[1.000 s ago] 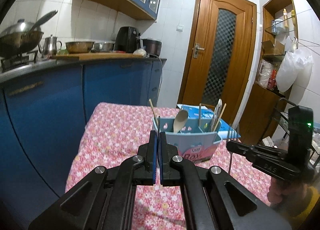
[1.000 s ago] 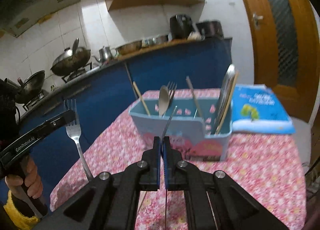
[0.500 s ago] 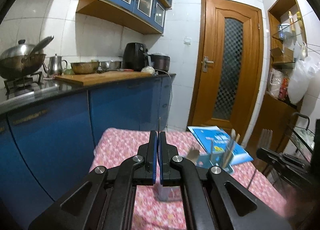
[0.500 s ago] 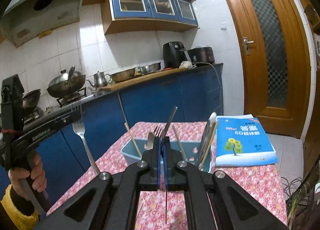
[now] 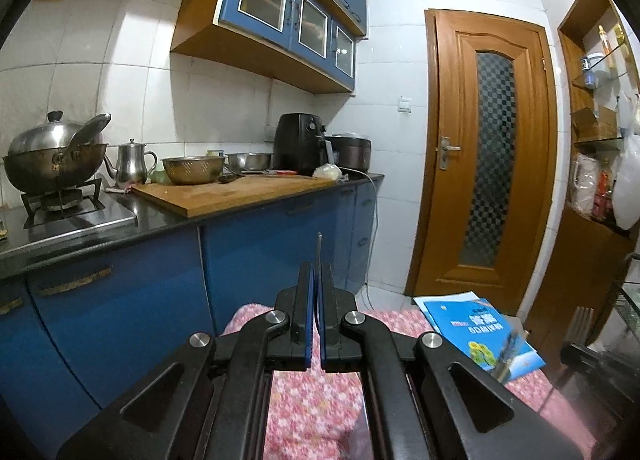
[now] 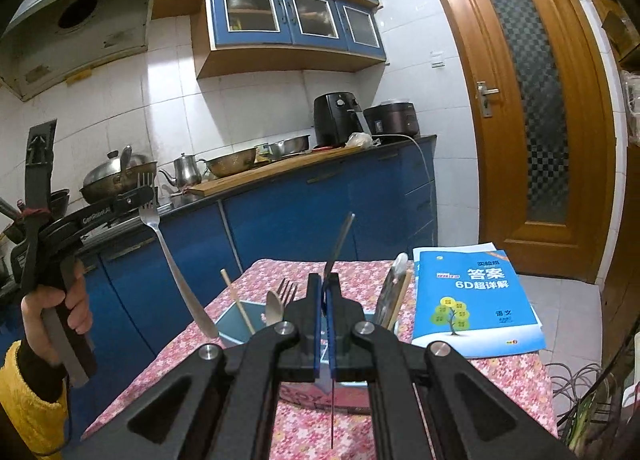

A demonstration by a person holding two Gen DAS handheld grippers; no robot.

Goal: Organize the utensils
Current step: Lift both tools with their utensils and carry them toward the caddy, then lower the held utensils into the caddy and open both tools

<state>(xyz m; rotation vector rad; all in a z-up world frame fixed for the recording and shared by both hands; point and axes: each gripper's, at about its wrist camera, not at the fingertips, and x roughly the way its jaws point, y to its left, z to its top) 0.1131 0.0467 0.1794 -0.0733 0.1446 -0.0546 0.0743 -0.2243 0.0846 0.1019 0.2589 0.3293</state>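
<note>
Both utensils look light, stiff and slippery steel: the left gripper (image 6: 146, 196) is clenched just below the fork (image 6: 170, 260) tines, the right gripper (image 6: 325, 292) clamps a table knife (image 6: 339, 242) mid-length above the near organizer box (image 6: 234, 318), so pinch flat faces firmly.

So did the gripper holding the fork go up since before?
Yes. In the right wrist view the left gripper and its fork now sit higher against the blue counter cabinets, the tines up by the wok.

Table (image 6: 500, 388) stands before the counter (image 6: 304, 176). Utensil box (image 6: 232, 316) on table, booklet (image 6: 476, 300) to its right. Door (image 6: 532, 100) behind, right of counter. Wok (image 6: 116, 176) at counter's left end.
</note>
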